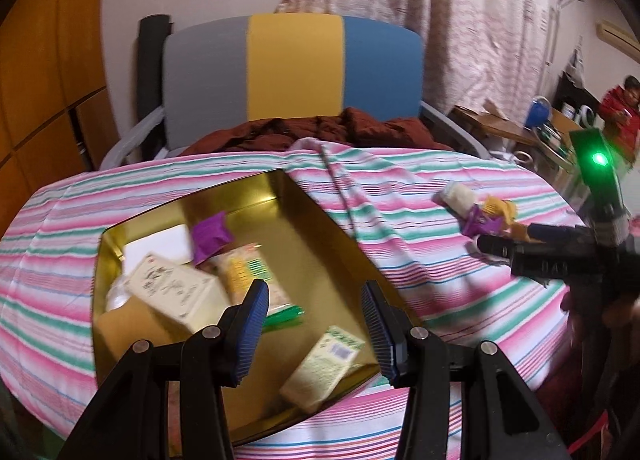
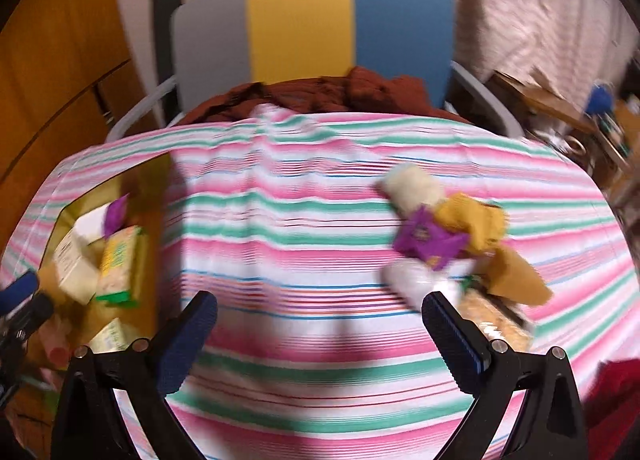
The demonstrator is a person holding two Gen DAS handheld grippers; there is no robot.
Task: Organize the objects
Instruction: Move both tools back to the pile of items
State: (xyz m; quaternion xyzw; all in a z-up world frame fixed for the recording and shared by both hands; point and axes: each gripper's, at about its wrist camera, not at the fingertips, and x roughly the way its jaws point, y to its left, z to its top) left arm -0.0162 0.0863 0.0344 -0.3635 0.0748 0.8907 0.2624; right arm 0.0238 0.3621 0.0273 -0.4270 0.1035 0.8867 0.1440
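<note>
Left gripper (image 1: 314,326) sits lower centre of its view, jaws apart w/ nothing between, hanging over the gold tin (image 1: 298,199) on the striped cloth (image 1: 440,288). Inside the tin: cream box (image 1: 172,288) at left, purple wrapper (image 1: 210,236) behind it, yellow-green packet (image 1: 244,268) centre, another pale packet (image 1: 324,364) near the front corner. Right gripper (image 2: 320,334) is at bottom centre of its view, jaws wide apart, empty, over bare cloth. Loose pile on the cloth, right of frame, well apart from the tin: white roll (image 2: 412,187), purple packet (image 2: 424,238), mustard wrappers (image 2: 476,219), clear snack bag (image 2: 496,320) just beside the right finger (image 2: 452,336). Right view is blurred. Striped chair back (image 1: 294,67) upper centre, brown garment (image 1: 320,131) on the seat.
</note>
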